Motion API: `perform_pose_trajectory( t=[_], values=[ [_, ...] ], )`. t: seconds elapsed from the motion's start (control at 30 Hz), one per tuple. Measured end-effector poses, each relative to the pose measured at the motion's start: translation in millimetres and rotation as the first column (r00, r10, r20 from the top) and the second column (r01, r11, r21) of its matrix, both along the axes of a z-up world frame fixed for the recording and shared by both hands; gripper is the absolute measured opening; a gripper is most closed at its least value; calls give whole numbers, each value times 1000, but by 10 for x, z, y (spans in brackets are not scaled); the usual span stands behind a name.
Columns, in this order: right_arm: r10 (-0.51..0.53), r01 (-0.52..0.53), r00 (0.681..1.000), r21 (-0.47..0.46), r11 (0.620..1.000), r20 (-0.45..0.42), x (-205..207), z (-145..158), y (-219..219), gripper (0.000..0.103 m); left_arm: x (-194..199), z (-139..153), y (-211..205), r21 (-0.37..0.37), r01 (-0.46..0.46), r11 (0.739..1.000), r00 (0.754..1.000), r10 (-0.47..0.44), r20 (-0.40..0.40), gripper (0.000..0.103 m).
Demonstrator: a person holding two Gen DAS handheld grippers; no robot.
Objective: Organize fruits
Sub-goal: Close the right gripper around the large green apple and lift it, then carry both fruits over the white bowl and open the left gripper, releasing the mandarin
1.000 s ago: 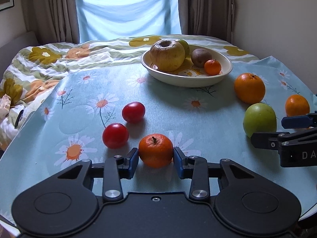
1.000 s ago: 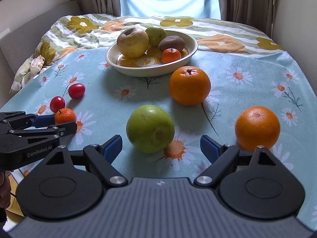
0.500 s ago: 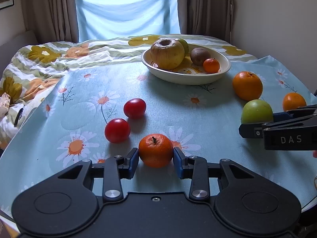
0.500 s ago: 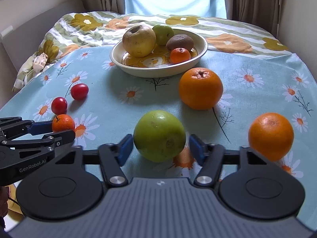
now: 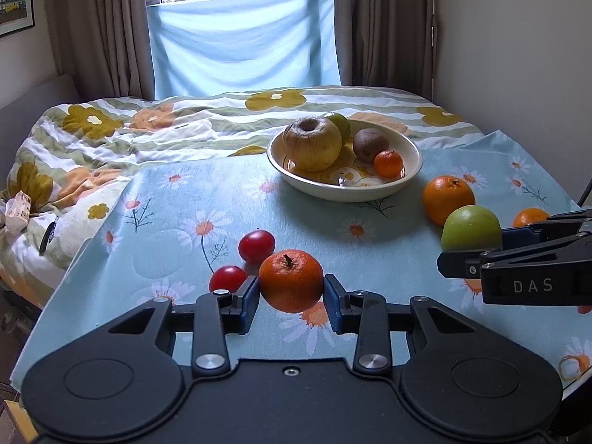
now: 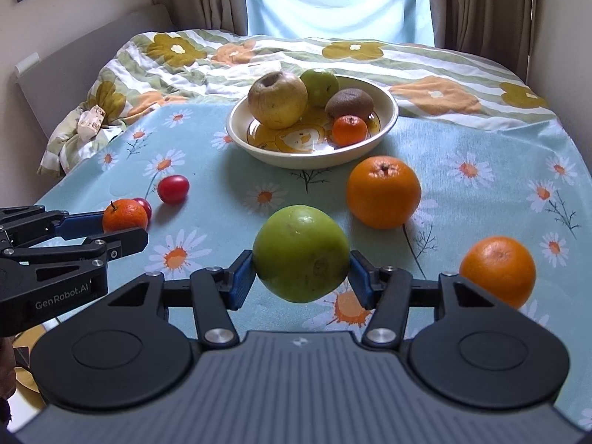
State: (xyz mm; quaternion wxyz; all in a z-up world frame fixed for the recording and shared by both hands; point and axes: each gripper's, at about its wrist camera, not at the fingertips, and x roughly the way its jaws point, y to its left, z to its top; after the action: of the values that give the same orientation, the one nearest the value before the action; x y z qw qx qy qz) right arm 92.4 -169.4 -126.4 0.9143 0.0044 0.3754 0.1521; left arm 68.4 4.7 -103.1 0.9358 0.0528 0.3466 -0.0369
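- Left gripper [image 5: 291, 290] clamped on a small tangerine [image 5: 291, 280]; blue pads touch both sides, fruit looks lifted clear of the cloth.
- Right gripper [image 6: 301, 275] holds the green apple [image 6: 301, 253]; its jaws have just been closing, and both pads now press the apple.
- Bowl [image 6: 384, 129] sits at the far middle of the blue daisy cloth [image 5: 185, 199], holding a big yellowish apple [image 6: 277, 100], a green fruit [image 6: 320, 85], a kiwi [image 6: 349, 103] and a small tangerine [image 6: 349, 130]. Front of the bowl floor is bare.
- Open room: clear strip of cloth between the left gripper and the bowl. On the right path, a large orange [image 6: 383, 192] sits between the held apple and the bowl, near the rim but apart from it.
- A second orange [image 6: 497, 272] lies just right of the right gripper, near the cloth's right side.
- Two tomatoes [image 5: 256, 246] [image 5: 227, 278] sit just left of the held tangerine; the nearer one is close to the left finger.
- Edges: cloth's left edge drops away beside the tomatoes; flowered bedding [image 5: 111, 140] lies behind and left.
- Only the right wrist view shows the whole second orange; in the left wrist view the right gripper hides most of it.
- Only the left wrist view shows the window above the blue curtain [image 5: 240, 44].
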Motion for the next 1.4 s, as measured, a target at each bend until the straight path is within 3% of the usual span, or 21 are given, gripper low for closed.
perform_pose_trajectory(
  t=[0.47, 0.77, 1.0, 1.4],
  values=[
    [28, -28, 1000, 14, 1000, 11, -7, 786, -228, 69, -49, 793, -297, -34, -17, 999, 998, 19, 53, 41],
    [3, -3, 998, 13, 1000, 64, 246, 1145, -439, 69, 302, 1080, -466, -34, 32, 999, 994, -29, 102, 41],
    [-33, 34, 996, -2, 999, 77, 628, 1227, -570, 69, 754, 1053, -571, -10, 103, 995, 991, -102, 91, 41],
    [-82, 83, 996, -14, 996, 30, 1291, 986, -562, 69, 1514, 562, -684, 33, 197, 980, 980, -197, -7, 41]
  ],
)
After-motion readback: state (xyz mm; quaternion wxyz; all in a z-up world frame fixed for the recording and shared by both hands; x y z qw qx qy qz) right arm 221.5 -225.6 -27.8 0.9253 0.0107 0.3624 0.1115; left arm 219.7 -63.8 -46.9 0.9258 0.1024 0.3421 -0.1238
